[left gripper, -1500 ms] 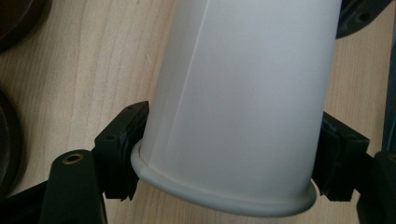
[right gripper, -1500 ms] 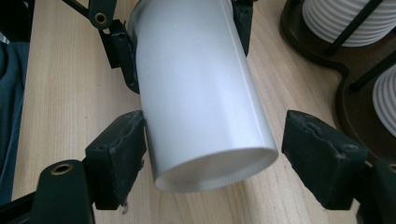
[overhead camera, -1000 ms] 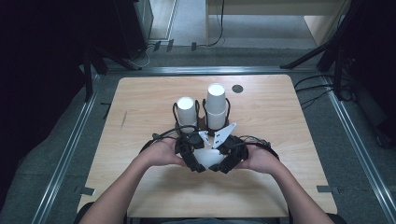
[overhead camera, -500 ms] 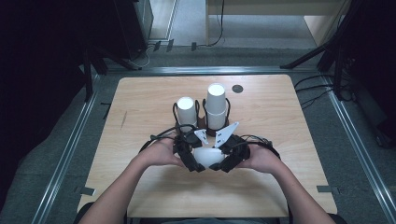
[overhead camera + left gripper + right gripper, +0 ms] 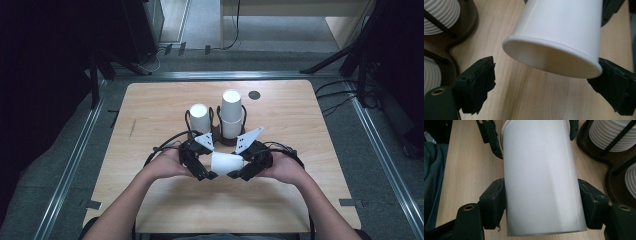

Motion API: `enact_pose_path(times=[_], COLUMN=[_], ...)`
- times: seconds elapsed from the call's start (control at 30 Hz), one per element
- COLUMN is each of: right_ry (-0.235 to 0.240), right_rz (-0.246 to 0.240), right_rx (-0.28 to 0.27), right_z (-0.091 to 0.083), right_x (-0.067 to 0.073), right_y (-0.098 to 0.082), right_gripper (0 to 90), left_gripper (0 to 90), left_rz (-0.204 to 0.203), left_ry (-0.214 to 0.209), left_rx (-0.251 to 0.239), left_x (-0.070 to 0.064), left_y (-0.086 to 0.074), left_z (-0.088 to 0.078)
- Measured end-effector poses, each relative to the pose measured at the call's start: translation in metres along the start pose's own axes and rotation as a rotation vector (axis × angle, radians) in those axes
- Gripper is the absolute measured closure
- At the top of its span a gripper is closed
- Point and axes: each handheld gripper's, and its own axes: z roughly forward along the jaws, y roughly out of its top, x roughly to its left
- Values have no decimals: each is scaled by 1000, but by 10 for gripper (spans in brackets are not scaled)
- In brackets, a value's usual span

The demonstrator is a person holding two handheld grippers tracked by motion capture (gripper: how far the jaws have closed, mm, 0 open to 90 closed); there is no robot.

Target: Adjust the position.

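Note:
A white paper cup (image 5: 226, 162) lies sideways just above the table, between my two grippers. My right gripper (image 5: 240, 169) is shut on it, and its jaws have just been closing. In the right gripper view both pads (image 5: 495, 202) press the cup's wall (image 5: 540, 177) near its base, around my right gripper (image 5: 541, 205). My left gripper (image 5: 209, 167) is open, and its jaws have just been opening. In the left gripper view the cup's open rim (image 5: 549, 60) sits between the jaws of my left gripper (image 5: 549, 92). The left pad (image 5: 480, 85) stands clear of it.
Behind the grippers a dark wire holder (image 5: 216, 136) carries a short stack of cups (image 5: 199, 118) and a taller stack (image 5: 231, 113). Ribbed cups (image 5: 441, 12) (image 5: 611, 135) show close by. The wooden table (image 5: 300, 120) has a dark round spot (image 5: 254, 94).

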Motion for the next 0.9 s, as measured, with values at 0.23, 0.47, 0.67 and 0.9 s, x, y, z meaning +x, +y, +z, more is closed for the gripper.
enact_pose_path(times=[0.23, 0.47, 0.67, 0.9], right_ry=[9, 23, 45, 66], right_rz=[1, -2, -6, -15], right_rx=[-17, -29, -46, -69], right_z=[-3, -5, -8, -9], right_x=[0, 1, 2, 3], right_y=[0, 0, 0, 2], right_gripper=[308, 308, 308, 308], left_gripper=[47, 35, 65, 72], left_rz=[-30, -5, -11, 5], left_ry=[-72, -93, -134, -157], left_rx=[-112, -143, -195, -207], left_x=[3, -1, -1, -4], left_y=[-6, -6, -8, -6], left_z=[-4, 0, 1, 4])
